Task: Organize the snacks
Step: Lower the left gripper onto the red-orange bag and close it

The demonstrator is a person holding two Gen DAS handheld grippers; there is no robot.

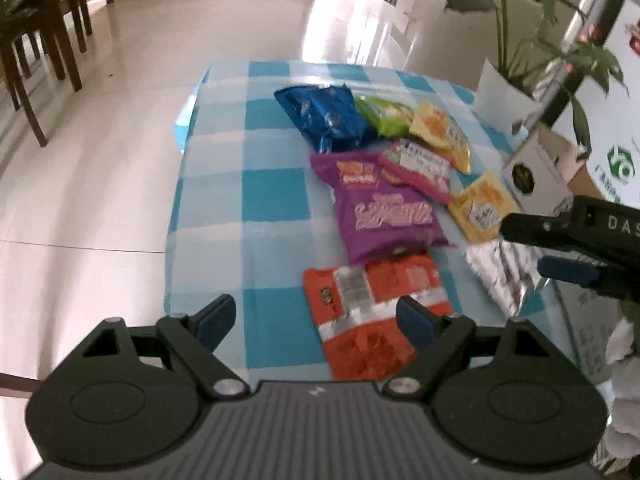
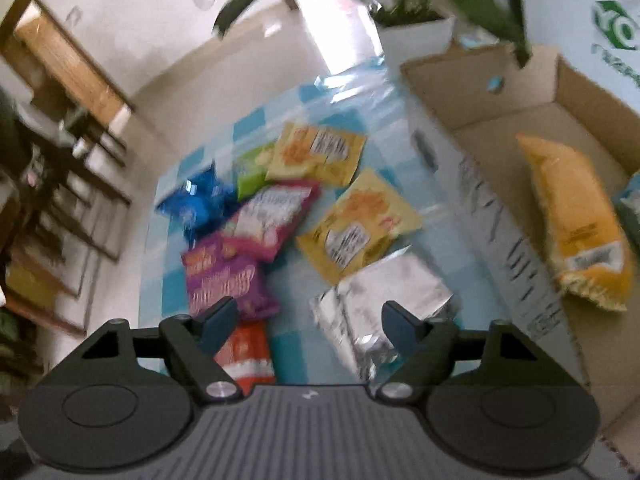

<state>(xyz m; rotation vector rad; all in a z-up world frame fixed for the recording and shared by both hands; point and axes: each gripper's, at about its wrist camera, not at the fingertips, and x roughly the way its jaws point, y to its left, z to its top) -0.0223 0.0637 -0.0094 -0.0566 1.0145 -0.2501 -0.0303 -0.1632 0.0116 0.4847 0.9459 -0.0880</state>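
A tabletop [image 1: 224, 200] under a blue and white checked cloth carries the snacks, and a cardboard box [image 2: 500, 92] stands against its right edge. Inside the box lies an orange bag [image 2: 576, 224], with the corner of a pale blue packet just beside it at the frame edge.

On the cloth, the purple bag [image 1: 380, 208] lies in the middle, its near end overlapping a red bag [image 1: 372, 316]. Beyond it sit a blue bag [image 1: 320, 116], a green bag [image 1: 384, 114], a pink bag [image 1: 420, 168] and two yellow bags, one far [image 1: 442, 132] and one near the box [image 1: 482, 204]. A silver bag [image 2: 380, 308] lies nearest the box.

The left gripper [image 1: 316, 318] hovers over the red bag, fingers spread and holding nothing. The right gripper [image 2: 308, 320] hangs above the silver bag, fingers likewise spread apart and empty.
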